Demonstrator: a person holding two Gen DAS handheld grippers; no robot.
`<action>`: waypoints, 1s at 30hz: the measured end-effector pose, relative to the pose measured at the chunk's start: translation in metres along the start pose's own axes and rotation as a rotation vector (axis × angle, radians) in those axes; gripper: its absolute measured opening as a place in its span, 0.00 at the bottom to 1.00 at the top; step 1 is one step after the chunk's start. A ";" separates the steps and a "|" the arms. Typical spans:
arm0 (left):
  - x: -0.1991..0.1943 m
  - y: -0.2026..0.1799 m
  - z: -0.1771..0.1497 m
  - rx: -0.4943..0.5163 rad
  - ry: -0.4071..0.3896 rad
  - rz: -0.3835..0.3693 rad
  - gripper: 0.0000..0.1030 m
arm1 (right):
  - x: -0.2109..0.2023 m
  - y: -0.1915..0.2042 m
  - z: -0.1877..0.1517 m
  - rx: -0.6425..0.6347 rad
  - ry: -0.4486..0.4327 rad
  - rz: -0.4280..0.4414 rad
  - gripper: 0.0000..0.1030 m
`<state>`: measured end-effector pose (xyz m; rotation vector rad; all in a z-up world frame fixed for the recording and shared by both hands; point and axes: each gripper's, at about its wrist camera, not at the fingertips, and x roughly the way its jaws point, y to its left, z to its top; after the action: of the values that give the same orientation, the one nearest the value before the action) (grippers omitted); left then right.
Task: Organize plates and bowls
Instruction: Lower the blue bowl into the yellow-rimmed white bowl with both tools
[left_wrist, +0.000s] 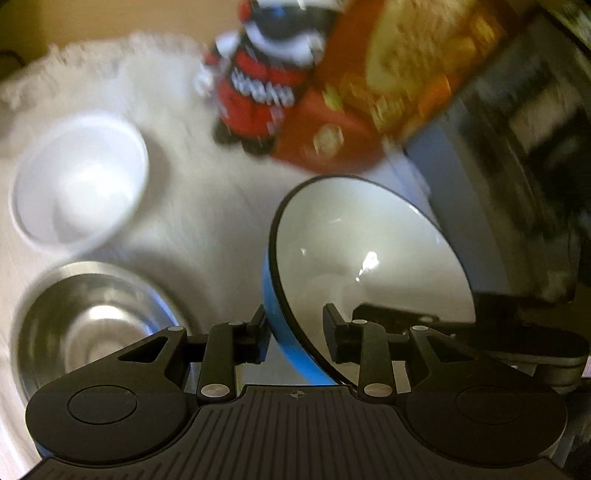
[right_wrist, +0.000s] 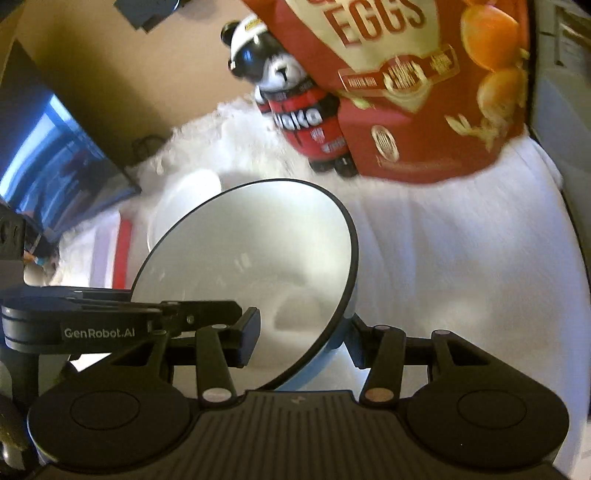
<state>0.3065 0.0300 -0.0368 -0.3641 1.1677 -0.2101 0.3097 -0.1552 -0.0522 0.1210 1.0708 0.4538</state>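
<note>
A blue bowl with a white inside and dark rim (left_wrist: 369, 258) is held tilted above the table by both grippers. My left gripper (left_wrist: 295, 332) is shut on its near rim, one finger outside on the blue wall, one inside. My right gripper (right_wrist: 299, 332) is shut on the opposite rim of the same bowl (right_wrist: 251, 251). A white bowl (left_wrist: 77, 184) sits on the white cloth at left. A steel bowl (left_wrist: 92, 325) sits nearer, below it. The other gripper shows at the edge of each view.
A red egg carton box (right_wrist: 424, 92) and a panda figure in red (right_wrist: 295, 110) stand at the back of the cloth. A monitor (right_wrist: 55, 158) stands at the left. Dark appliances (left_wrist: 535, 147) are at the right.
</note>
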 end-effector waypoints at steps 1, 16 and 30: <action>0.004 -0.001 -0.007 0.015 0.017 0.001 0.32 | 0.003 -0.002 -0.007 0.007 0.007 -0.008 0.48; 0.039 0.006 -0.048 0.078 0.132 0.022 0.28 | 0.032 -0.011 -0.051 0.019 0.051 -0.094 0.48; 0.030 0.006 -0.035 0.114 0.155 0.023 0.34 | 0.021 -0.012 -0.046 0.047 0.077 -0.072 0.48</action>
<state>0.2852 0.0196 -0.0766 -0.2370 1.3056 -0.2879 0.2821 -0.1627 -0.0953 0.1066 1.1580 0.3711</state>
